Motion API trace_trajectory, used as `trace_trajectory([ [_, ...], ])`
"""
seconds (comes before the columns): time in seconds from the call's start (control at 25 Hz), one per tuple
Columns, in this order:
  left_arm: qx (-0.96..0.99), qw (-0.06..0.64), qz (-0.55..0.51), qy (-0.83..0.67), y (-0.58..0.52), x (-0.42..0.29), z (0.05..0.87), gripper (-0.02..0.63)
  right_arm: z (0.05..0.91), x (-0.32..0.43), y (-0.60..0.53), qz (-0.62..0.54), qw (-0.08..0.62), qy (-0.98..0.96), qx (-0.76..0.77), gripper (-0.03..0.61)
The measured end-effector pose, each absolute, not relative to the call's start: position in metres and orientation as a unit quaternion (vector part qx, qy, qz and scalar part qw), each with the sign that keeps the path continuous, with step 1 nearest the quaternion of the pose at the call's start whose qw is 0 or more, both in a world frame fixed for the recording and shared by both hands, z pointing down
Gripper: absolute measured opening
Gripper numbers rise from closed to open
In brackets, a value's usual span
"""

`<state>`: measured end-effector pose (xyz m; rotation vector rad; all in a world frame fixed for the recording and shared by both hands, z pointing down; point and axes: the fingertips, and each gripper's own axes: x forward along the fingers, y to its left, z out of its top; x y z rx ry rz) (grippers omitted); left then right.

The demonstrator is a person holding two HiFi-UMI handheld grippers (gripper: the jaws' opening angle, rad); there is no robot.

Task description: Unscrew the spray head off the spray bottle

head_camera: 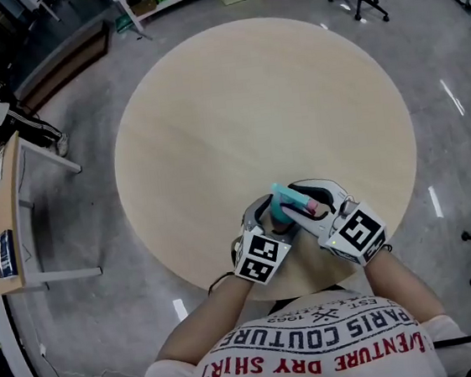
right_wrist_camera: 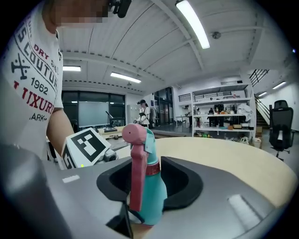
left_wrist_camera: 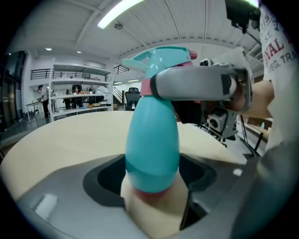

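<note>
glossy plastic bottle (left_wrist_camera: 152, 144); matt wooden table (head_camera: 250, 97)

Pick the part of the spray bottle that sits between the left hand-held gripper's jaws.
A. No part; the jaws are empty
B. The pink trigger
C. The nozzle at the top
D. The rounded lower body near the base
D: in the left gripper view the spray bottle has its rounded lower body between the jaws of the left hand-held gripper, with the spray head well above them.
</note>
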<state>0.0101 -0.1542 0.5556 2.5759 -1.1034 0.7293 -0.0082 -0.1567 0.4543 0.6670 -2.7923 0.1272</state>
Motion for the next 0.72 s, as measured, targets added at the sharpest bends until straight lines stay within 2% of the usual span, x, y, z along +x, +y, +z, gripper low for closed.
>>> trace_trajectory([
  [0.28, 0.911, 0.100, 0.255, -0.308, -0.144, 0.013, 0.556, 0.351, 0.454, -0.009, -0.146, 0.032, 0.145, -0.977, 0.150, 0.132],
  [0.56, 0.947, 0.029, 0.315, -0.045, -0.111, 0.009, 0.555, 0.351, 0.452, -0.016, -0.113, -0.001, 0.192, -0.980, -0.057, 0.130],
  [0.72, 0.942, 0.030, 0.331, -0.037, -0.113, 0.006, 0.556, 0.351, 0.454, -0.020, -0.116, 0.008, 0.197, -0.979, -0.044, 0.135],
])
